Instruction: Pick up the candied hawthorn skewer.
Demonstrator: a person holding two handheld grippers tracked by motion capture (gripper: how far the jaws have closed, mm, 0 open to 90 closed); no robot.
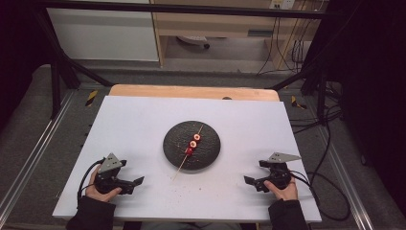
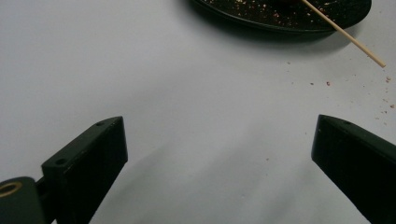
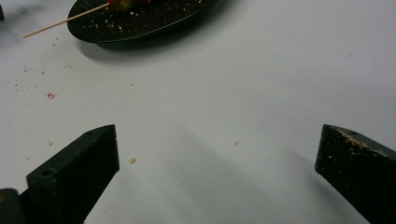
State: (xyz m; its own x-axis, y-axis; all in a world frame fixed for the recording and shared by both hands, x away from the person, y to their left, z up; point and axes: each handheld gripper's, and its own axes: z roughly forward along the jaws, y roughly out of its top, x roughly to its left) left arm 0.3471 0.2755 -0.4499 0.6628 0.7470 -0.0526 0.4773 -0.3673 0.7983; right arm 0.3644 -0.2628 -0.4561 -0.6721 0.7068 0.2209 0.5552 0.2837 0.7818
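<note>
One skewer (image 1: pixel 191 145) carrying three pieces lies on one black plate (image 1: pixel 210 148) between left tongs (image 1: pixel 139 181) and right tongs (image 1: pixel 247 180); both gape wide, empty.

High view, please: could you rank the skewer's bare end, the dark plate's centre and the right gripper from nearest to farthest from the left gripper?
1. Skewer's bare end, right of the left gripper.
2. Dark plate, centre of table.
3. Right gripper, far right.

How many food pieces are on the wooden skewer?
3, threaded in a row along the skewer on the dark plate: upper, middle, lower. Smaller ones may be hidden.
</note>
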